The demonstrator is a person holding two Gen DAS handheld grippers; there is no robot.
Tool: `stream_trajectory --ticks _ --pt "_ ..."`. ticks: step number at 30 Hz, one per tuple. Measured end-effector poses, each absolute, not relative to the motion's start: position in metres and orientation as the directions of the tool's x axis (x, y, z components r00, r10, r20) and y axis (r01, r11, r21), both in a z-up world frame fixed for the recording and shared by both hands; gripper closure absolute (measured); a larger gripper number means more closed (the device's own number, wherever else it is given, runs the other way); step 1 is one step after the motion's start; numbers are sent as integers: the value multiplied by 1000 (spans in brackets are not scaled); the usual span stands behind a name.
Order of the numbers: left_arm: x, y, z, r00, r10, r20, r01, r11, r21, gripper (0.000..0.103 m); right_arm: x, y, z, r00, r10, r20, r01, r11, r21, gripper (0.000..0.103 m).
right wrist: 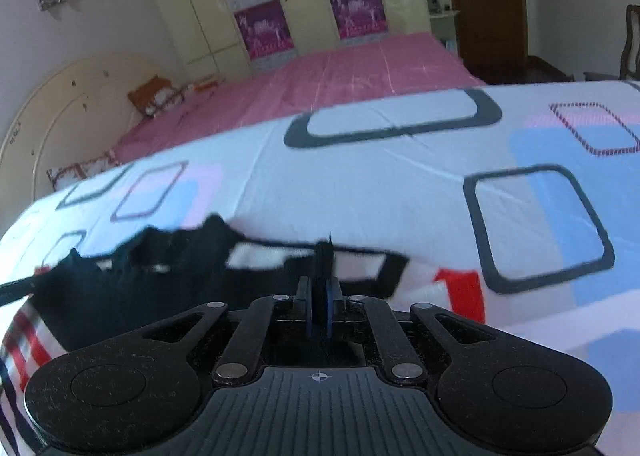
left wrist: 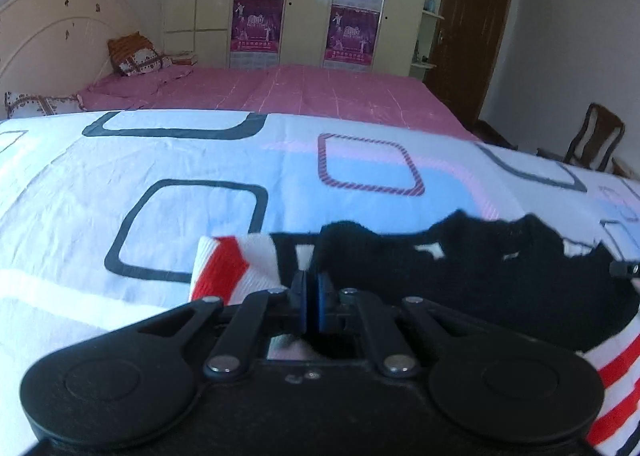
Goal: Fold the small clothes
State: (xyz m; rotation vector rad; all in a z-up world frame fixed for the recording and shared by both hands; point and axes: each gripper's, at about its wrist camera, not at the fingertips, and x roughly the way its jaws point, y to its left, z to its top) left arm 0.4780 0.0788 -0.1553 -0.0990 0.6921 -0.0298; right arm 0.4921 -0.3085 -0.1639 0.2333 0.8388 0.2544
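The fold looks under way, not finished: the left gripper [left wrist: 311, 288] and right gripper [right wrist: 319, 288], jaws pressed together, each pinch an edge of the black knitted garment with white-and-red striped trim [left wrist: 460, 276]. It lies rumpled across the lower frame on the white bedsheet printed with rounded squares [left wrist: 120, 159], striped parts still spread out unfolded.

Soft daylight fills both fisheye views, edges bowed and corners vignetted black. The black knitted garment [right wrist: 132, 276] smears with motion blur.
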Motion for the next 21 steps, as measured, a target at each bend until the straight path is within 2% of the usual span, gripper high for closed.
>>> stream_trajectory --ticks 2,5,7,8,12,15,19,21 --pt "478 79 -154 768 -58 -638 -3 996 -94 98 491 -310 -163 644 326 -692 -144 940 309 50" --pt "478 76 -155 766 -51 -641 5 997 -73 98 493 -304 -163 625 333 -706 -178 941 287 50" --pt "477 73 -156 768 -46 -639 7 998 -63 98 492 -298 -165 625 316 -714 -197 949 248 68" --pt "477 73 -156 768 -44 -639 8 998 -59 98 490 -296 -166 615 322 -720 -209 947 244 100" --pt "474 71 -153 782 -26 -623 -2 999 -44 98 484 -286 -165 641 296 -708 -236 954 185 99" --pt "470 75 -147 806 -11 -592 -37 997 -69 98 484 -302 -157 715 232 -659 -131 971 200 99" --pt "475 74 -161 781 19 -625 -56 998 -39 97 487 -299 -179 673 192 -714 -120 981 152 99" --pt "474 69 -159 779 28 -627 -50 999 -18 97 487 -299 -179 684 190 -704 -109 981 159 99"
